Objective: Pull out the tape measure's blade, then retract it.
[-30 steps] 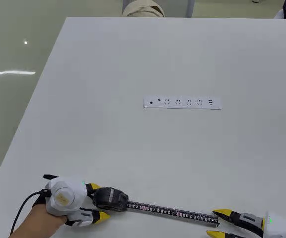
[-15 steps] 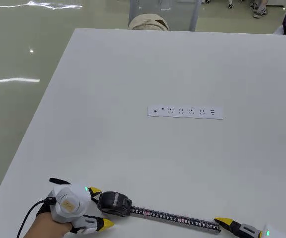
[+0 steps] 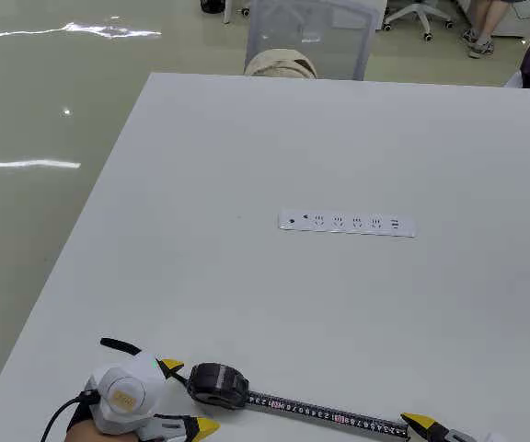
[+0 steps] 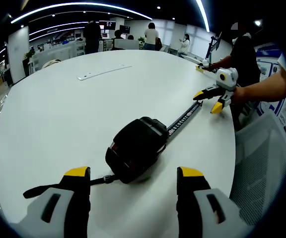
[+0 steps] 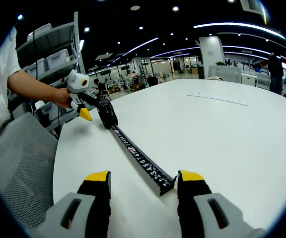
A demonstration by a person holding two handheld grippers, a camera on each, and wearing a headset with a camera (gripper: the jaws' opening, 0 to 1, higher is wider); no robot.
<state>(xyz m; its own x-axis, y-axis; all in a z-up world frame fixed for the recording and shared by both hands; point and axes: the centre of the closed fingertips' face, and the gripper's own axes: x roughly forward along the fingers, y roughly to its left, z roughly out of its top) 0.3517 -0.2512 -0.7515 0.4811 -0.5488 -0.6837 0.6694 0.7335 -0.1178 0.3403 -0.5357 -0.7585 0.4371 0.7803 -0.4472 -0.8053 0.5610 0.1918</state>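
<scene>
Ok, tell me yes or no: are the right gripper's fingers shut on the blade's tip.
No: the right gripper is open, its fingers wide apart, with the tip of the blade lying between them on the table.

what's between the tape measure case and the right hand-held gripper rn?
The pulled-out blade, flat on the table, runs from the case to the right hand-held gripper; its hook end sits between those jaws. Clearest in the right gripper view.

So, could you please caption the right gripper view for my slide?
Open right gripper framing the tip of the extended blade, black tape measure beyond.
</scene>
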